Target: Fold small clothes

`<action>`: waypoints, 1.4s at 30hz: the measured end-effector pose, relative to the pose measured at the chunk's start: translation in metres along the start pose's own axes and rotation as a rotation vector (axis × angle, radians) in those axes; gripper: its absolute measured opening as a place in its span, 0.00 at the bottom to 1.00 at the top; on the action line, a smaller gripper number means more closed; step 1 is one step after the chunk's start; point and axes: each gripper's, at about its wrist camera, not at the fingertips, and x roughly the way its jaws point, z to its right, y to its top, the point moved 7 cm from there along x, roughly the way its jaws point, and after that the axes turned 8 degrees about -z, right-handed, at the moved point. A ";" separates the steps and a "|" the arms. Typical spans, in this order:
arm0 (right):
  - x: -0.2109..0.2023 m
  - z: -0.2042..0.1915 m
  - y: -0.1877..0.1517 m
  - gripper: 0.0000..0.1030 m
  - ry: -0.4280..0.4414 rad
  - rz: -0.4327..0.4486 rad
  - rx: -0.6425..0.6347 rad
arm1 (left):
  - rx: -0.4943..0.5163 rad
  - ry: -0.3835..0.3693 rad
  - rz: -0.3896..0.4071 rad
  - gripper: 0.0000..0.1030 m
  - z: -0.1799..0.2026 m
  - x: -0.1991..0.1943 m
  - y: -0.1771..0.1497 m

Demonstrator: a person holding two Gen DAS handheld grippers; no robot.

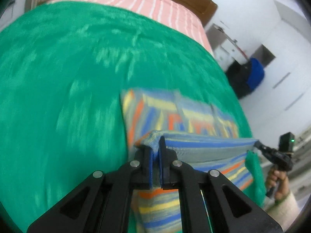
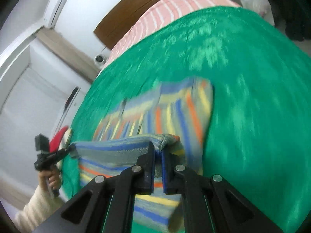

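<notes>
A small striped garment [image 1: 186, 116] in blue, yellow, orange and grey lies on a green blanket [image 1: 68, 73]. My left gripper [image 1: 155, 145] is shut on one corner of its near edge and holds it lifted. My right gripper [image 2: 158, 151] is shut on the other corner of the same edge. The edge hangs stretched between both grippers above the rest of the garment [image 2: 165, 112]. The right gripper shows in the left wrist view [image 1: 258, 145], the left gripper in the right wrist view [image 2: 66, 151].
The green blanket [image 2: 252, 97] covers a bed with a pink striped sheet [image 1: 155, 5] and a brown headboard [image 2: 120, 19] at the far end. A blue object [image 1: 256, 73] stands on the floor to the right of the bed. White walls and cupboards surround it.
</notes>
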 end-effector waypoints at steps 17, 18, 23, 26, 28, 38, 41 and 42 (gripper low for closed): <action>0.013 -0.009 -0.010 0.28 -0.062 -0.026 -0.182 | 0.169 0.221 -0.060 0.75 -0.020 0.020 -0.087; 0.024 -0.022 -0.014 0.28 -0.055 -0.074 -0.207 | 0.179 0.245 -0.059 0.75 -0.019 0.023 -0.091; 0.092 -0.074 0.007 0.31 0.026 -0.218 -0.174 | 0.135 0.232 0.049 0.81 -0.033 0.025 -0.116; 0.163 -0.090 0.024 0.31 0.024 -0.392 -0.076 | 0.137 0.230 0.099 0.82 -0.032 0.022 -0.119; 0.200 -0.096 0.040 0.31 0.007 -0.414 -0.066 | 0.139 0.227 0.105 0.83 -0.033 0.025 -0.117; 0.173 -0.145 0.067 0.47 -0.046 -0.158 -0.344 | 0.139 0.165 0.122 0.91 -0.036 0.026 -0.118; 0.161 -0.104 0.031 0.47 -0.174 -0.248 -0.482 | 0.139 0.163 0.123 0.91 -0.036 0.026 -0.119; 0.157 -0.077 0.025 0.47 -0.235 -0.266 -0.475 | 0.139 0.164 0.122 0.91 -0.036 0.026 -0.119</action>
